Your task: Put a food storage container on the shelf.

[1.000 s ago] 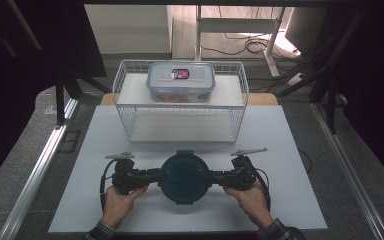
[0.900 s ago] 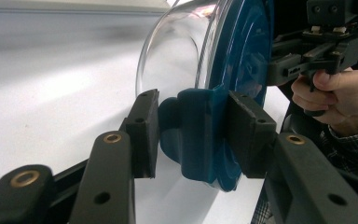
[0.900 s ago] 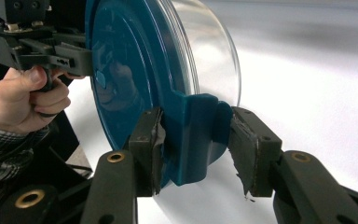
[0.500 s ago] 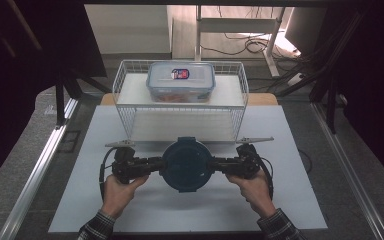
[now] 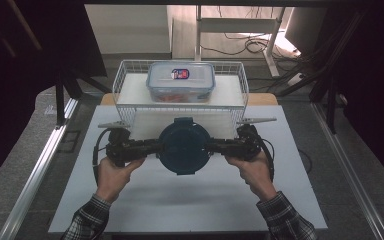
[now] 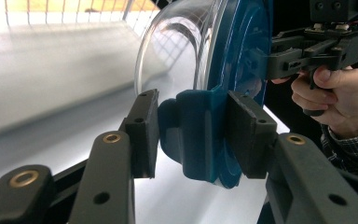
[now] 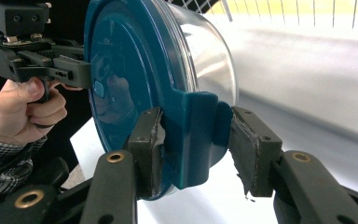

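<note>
A round container with a dark blue lid (image 5: 184,145) and a clear body (image 6: 177,46) hangs level above the white table, just in front of the wire basket. My left gripper (image 5: 155,146) is shut on the blue side latch (image 6: 193,135) at its left. My right gripper (image 5: 215,146) is shut on the opposite latch (image 7: 196,140). In the left gripper view my left gripper (image 6: 192,133) has a pad on each side of the latch. In the right gripper view my right gripper (image 7: 196,148) clamps the same way, and its pads (image 7: 242,154) look worn.
A white wire basket (image 5: 125,75) stands at the back of the table on a wooden board. Inside it lies a rectangular clear box with a grey lid (image 5: 181,80). The white tabletop (image 5: 190,200) stretches in front of the hands. Metal rails run along both sides.
Both hands have lifted the round container off the table and carried it away from the person toward the basket. The grips on both latches have stayed the same.
</note>
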Action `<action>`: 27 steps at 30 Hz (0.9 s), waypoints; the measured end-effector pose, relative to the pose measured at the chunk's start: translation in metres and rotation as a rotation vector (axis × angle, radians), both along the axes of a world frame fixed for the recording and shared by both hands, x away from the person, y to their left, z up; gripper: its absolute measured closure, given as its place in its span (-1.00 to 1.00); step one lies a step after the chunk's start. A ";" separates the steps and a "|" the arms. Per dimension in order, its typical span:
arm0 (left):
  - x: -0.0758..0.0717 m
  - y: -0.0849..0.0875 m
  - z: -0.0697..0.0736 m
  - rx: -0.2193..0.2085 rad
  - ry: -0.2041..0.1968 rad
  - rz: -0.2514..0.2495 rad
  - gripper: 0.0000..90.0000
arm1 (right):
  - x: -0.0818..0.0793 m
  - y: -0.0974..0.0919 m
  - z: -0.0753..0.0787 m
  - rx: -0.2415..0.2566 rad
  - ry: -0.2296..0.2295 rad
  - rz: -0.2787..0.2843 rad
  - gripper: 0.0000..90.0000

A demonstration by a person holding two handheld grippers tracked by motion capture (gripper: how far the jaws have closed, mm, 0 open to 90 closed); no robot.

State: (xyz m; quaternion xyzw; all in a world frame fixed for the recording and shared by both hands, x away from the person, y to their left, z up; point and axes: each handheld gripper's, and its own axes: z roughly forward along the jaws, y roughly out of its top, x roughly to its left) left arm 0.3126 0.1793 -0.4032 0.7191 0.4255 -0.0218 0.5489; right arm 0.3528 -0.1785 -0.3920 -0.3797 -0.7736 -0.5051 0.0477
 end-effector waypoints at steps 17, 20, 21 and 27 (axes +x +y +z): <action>0.025 0.010 0.052 -0.023 -0.039 0.002 0.26 | 0.021 0.010 0.058 0.015 -0.076 -0.015 0.24; 0.028 0.012 0.062 -0.024 -0.046 0.004 0.26 | 0.026 0.012 0.068 0.018 -0.083 -0.017 0.24; 0.030 0.013 0.066 -0.023 -0.048 0.005 0.26 | 0.027 0.013 0.071 0.019 -0.083 -0.016 0.24; 0.038 0.018 0.088 -0.027 -0.065 0.014 0.26 | 0.035 0.017 0.091 0.023 -0.095 -0.014 0.24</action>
